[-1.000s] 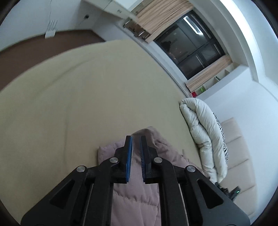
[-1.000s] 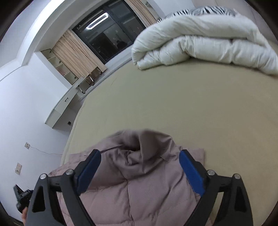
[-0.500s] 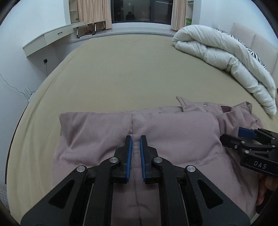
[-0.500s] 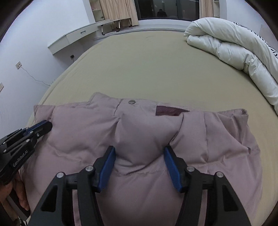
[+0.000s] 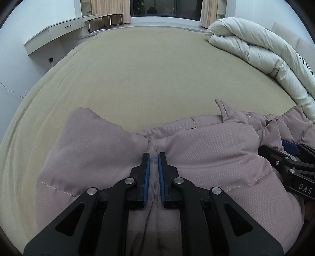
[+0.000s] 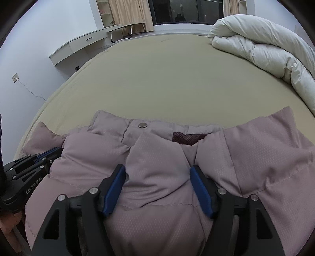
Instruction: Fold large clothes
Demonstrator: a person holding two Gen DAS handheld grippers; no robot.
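Right wrist view, puffy quilted mauve jacket (image 6: 157, 157), right hand-held gripper (image 6: 157, 173) opening astride a fold.

A big bed (image 5: 149, 78) with a smooth tan sheet fills most of both views. On its far right side lies a puffy white duvet (image 5: 261, 51), rolled up in a long heap, with a bit of black and white stripes showing at its edge. Past the bed, a white desk (image 6: 84, 44) sticks out from the wall on the left, and a chair with metal legs (image 6: 126, 32) stands by it. A dark window (image 6: 187, 10) sits at the back, with beige curtains (image 6: 130, 13) on each side. A thin wire hangs from a wall socket (image 6: 15, 77) on the left
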